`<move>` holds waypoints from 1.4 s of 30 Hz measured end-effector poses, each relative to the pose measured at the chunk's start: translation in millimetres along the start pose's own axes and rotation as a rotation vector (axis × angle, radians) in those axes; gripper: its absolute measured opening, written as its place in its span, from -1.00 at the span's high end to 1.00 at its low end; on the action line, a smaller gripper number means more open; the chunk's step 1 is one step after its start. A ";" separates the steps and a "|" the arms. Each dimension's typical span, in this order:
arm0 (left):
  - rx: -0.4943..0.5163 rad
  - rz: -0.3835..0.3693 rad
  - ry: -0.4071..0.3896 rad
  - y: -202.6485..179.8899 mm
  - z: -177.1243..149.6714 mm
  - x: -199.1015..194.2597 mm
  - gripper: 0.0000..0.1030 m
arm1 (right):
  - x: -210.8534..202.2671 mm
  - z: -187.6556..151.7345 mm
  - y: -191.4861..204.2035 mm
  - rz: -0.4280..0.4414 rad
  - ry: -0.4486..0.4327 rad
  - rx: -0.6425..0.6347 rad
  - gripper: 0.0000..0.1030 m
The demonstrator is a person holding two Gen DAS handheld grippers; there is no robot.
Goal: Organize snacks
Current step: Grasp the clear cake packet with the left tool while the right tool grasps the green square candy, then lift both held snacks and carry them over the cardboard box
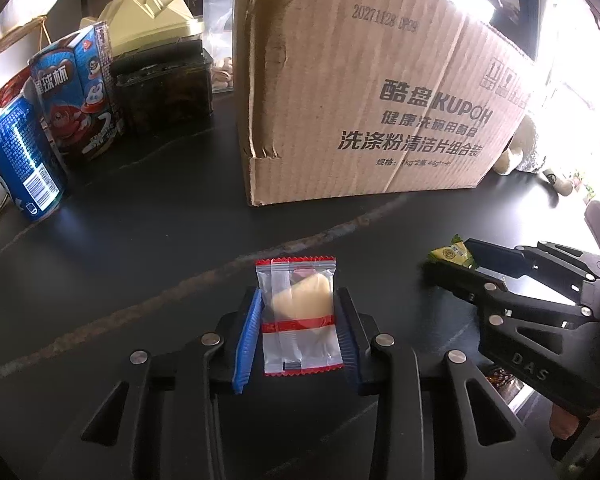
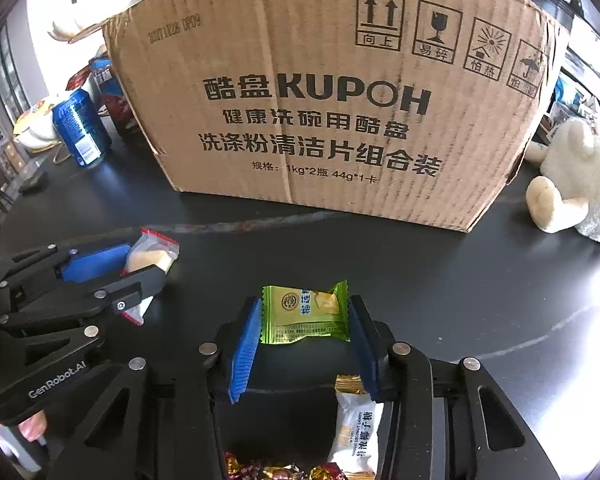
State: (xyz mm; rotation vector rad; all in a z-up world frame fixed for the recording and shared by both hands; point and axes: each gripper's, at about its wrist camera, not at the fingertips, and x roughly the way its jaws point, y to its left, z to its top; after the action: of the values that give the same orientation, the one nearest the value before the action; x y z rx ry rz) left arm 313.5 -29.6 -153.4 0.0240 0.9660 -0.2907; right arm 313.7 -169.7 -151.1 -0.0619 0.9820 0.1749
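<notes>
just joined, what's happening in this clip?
A person with two handheld grippers is sorting snacks on a black table. The left gripper is shut on a clear red-trimmed snack packet; the right gripper is shut on a green snack packet. Both sit in front of the cardboard box. More wrapped candies lie below the right gripper.

Beside the brown cardboard box (image 2: 324, 92) printed in black, a blue can (image 2: 82, 130) is gleaming; before it, a clear red-edged packet (image 1: 298, 314) and a green packet (image 2: 306, 314) are showing.
</notes>
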 end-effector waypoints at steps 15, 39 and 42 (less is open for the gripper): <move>0.018 -0.011 -0.065 -10.1 3.6 -29.0 0.32 | -22.3 4.1 -14.1 0.048 -0.056 0.061 0.40; 0.041 0.027 -0.250 -26.8 24.4 -117.6 0.32 | -105.2 25.2 -10.8 0.122 -0.250 0.077 0.40; 0.034 0.028 -0.259 -28.3 28.9 -127.2 0.32 | -117.1 27.4 -11.0 0.124 -0.270 0.078 0.40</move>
State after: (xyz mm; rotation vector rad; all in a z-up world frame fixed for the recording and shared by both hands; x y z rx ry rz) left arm 261.8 -31.4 -30.3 0.0302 0.7028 -0.2774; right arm 274.6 -190.9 -38.8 0.0931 0.7221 0.2519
